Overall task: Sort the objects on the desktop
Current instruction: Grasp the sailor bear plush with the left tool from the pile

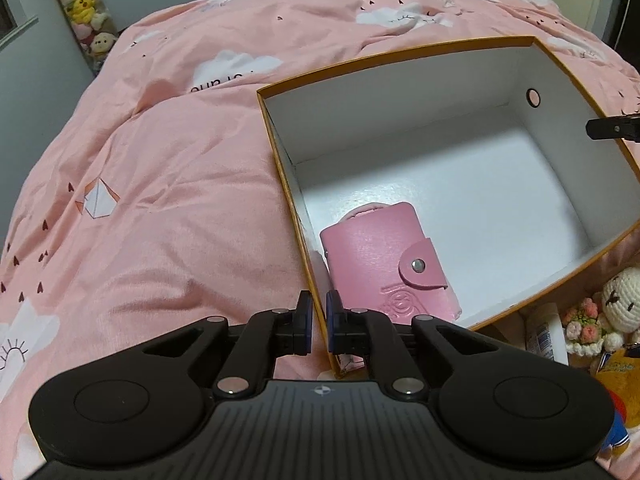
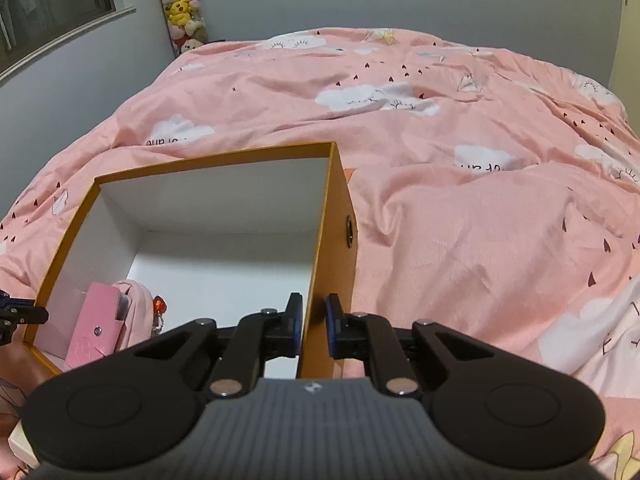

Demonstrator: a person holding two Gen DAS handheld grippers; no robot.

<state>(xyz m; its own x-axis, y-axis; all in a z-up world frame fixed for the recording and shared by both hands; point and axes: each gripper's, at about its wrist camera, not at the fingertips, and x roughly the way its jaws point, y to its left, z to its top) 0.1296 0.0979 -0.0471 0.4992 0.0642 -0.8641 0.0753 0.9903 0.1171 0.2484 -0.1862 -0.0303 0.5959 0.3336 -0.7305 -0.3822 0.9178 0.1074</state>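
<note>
Pink cloud-print bedding (image 1: 160, 184) carries an orange box (image 1: 280, 152) whose opposite walls both grippers, left (image 1: 316, 322) and right (image 2: 312, 326), pinch between narrow jaws.

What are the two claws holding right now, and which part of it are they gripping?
Both hold the orange box. The left claw pinches its left side wall at the rim near the pink wallet; the right claw pinches the right side wall at the rim.

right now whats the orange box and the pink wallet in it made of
Box: looks like stiff paperboard, matte orange outside, plain white inside; thin straight walls with crisp edges.
Pink wallet: probably faux leather or vinyl, going by its slight sheen, embossed pattern and a flap with a metal snap. Real leather can't be ruled out.
</note>
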